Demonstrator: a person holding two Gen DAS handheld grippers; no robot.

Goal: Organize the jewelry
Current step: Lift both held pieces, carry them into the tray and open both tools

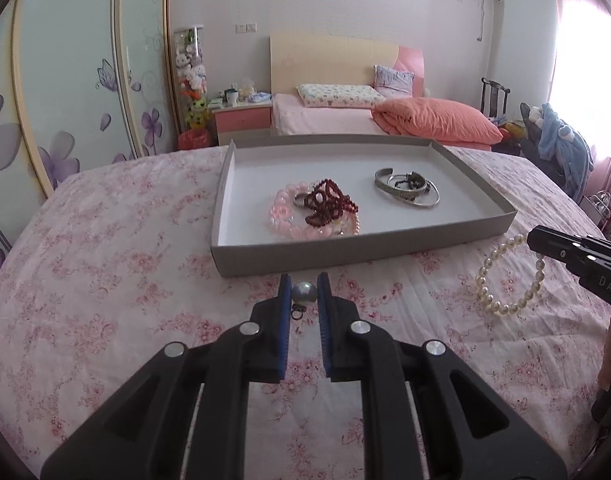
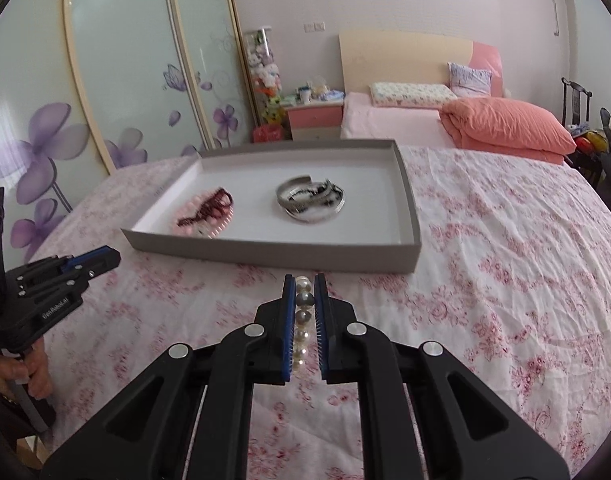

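My left gripper (image 1: 304,285) is shut on a grey pearl pendant (image 1: 304,294) with a small dark ring under it, held above the bedspread just in front of the tray. My right gripper (image 2: 304,280) is shut on a white pearl strand (image 2: 303,338), which runs along between the blue pads. In the left wrist view the strand (image 1: 501,280) hangs as a loop from the right gripper (image 1: 532,240). The grey tray (image 1: 365,250) with a white floor holds a pink bead bracelet (image 1: 283,210), a dark red bead strand (image 1: 329,200) and silver bangles (image 1: 407,188).
The tray (image 2: 265,254) lies on a bed with a pink floral bedspread (image 2: 505,280). My left gripper (image 2: 114,257) shows at the left edge, with a hand (image 2: 35,368) on its handle. A second bed (image 2: 385,120), a nightstand and wardrobe doors (image 2: 145,80) stand behind.
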